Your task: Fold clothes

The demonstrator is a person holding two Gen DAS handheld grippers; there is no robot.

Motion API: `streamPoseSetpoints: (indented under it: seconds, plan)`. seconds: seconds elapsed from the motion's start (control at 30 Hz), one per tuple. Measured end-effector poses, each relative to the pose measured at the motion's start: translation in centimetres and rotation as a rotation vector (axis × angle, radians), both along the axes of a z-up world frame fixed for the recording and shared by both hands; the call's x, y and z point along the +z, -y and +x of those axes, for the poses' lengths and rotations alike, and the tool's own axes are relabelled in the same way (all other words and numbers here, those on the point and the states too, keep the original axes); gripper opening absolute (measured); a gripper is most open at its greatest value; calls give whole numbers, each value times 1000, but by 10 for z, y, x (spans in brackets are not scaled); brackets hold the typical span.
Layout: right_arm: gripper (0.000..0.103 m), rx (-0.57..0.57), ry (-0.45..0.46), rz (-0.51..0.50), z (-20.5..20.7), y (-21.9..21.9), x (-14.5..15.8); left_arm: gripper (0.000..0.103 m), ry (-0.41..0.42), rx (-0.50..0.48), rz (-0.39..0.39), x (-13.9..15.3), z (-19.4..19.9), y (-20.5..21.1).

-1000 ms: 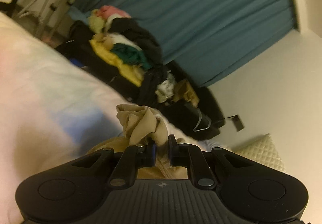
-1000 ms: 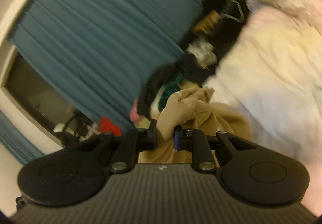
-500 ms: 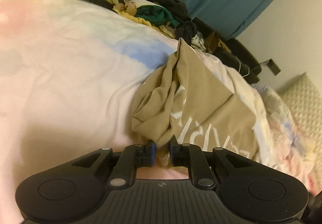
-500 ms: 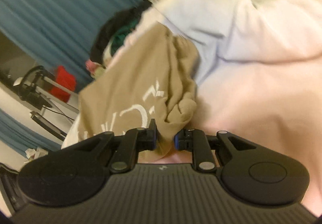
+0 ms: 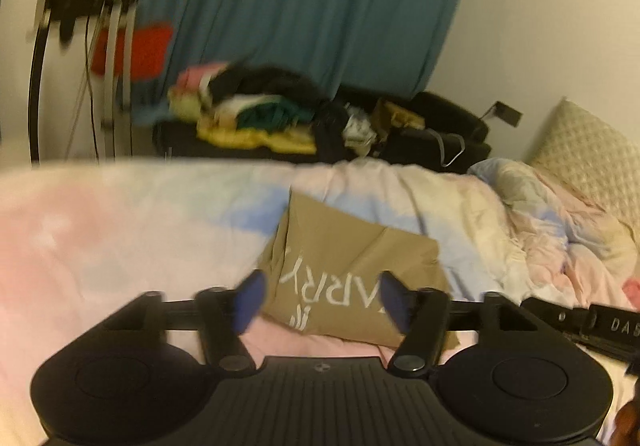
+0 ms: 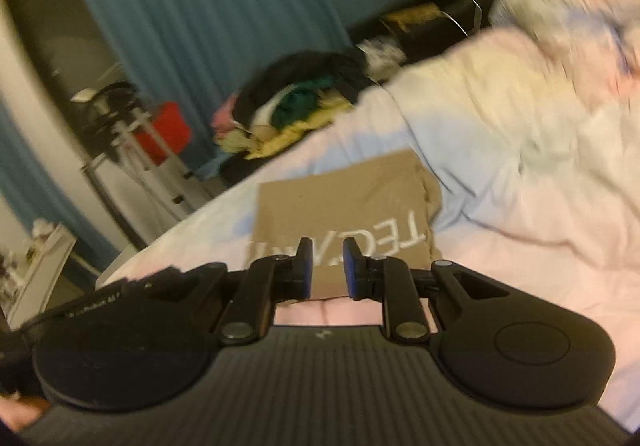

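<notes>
A tan T-shirt with white lettering (image 5: 352,266) lies folded on the pastel bedspread (image 5: 120,230). It also shows in the right wrist view (image 6: 344,201). My left gripper (image 5: 320,298) is open wide and empty, raised just before the shirt's near edge. My right gripper (image 6: 325,266) is open with a narrower gap and empty, above the shirt's near edge. The right gripper's body also shows at the right edge of the left wrist view (image 5: 592,322).
A heap of mixed clothes (image 5: 256,117) lies on a dark couch beyond the bed. A teal curtain (image 5: 304,5) hangs behind. A crumpled duvet (image 5: 560,230) and a quilted pillow (image 5: 592,157) lie at the right. A metal stand (image 6: 136,149) stands at the left.
Both grippers have let go of the tan shirt, opened and drawn back. The shirt now lies flat and folded on the bed.
</notes>
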State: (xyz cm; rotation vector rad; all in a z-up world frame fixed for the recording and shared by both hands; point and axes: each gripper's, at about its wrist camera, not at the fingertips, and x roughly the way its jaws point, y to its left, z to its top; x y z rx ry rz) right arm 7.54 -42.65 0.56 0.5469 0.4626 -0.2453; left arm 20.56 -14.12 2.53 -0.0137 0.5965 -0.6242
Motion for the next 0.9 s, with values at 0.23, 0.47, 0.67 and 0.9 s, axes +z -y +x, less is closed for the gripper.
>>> streamPoseSetpoints:
  seconds: [0.23,0.47,0.67,0.9]
  plan:
    - [95,-4,103,-186,-57,-38,33,103,151,-36,-12,47,-82,-31]
    - [95,19,130,-217,-89,-60,24,103,240,-42,-38,49,-142,-64]
    - [95,5,149,-301,-106,-83,7,103,268,-24,-59,34,-172,-94]
    - [95,16,209,-377,-116,-108,-9,103,281,9,-67,11,-187,-118]
